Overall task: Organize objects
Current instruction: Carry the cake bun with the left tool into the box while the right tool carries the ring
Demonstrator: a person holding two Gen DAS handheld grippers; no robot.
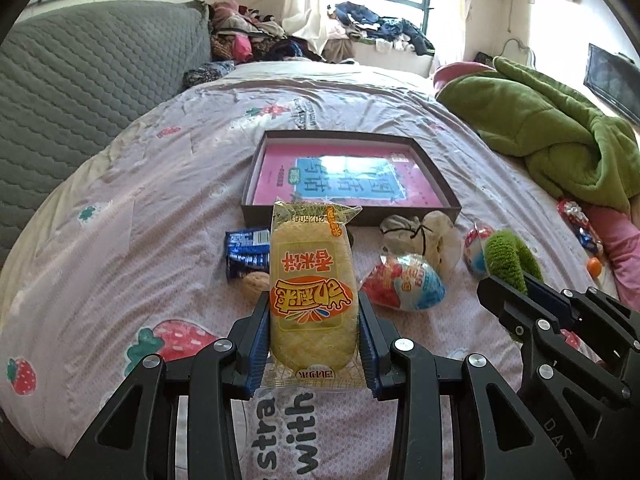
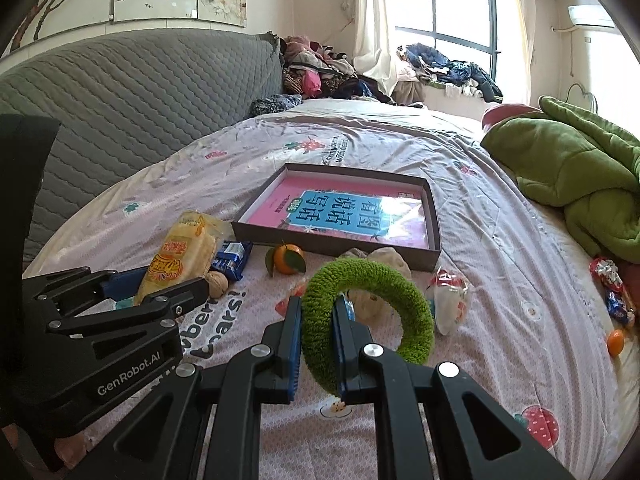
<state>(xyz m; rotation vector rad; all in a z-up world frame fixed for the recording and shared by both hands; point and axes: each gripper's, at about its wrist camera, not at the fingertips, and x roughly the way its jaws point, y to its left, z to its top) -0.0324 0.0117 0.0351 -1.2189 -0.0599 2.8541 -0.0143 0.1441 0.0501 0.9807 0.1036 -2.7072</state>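
Bedspread (image 1: 120, 200) below, yellow snack packet (image 1: 312, 280) points toward box (image 1: 352, 216).

Tangerine (image 2: 287, 259) hidden behind snack packet (image 1: 310, 288) in left view — walnut (image 1: 253, 286) half covered, candies (image 2: 614, 292) blurred.

Glossy plastic wraps the snack (image 1: 310, 292); the green ring (image 2: 370, 312) is fuzzy yarn. The bedsheet (image 1: 160, 200) is matt cloth, the tray (image 2: 338, 244) matt card.
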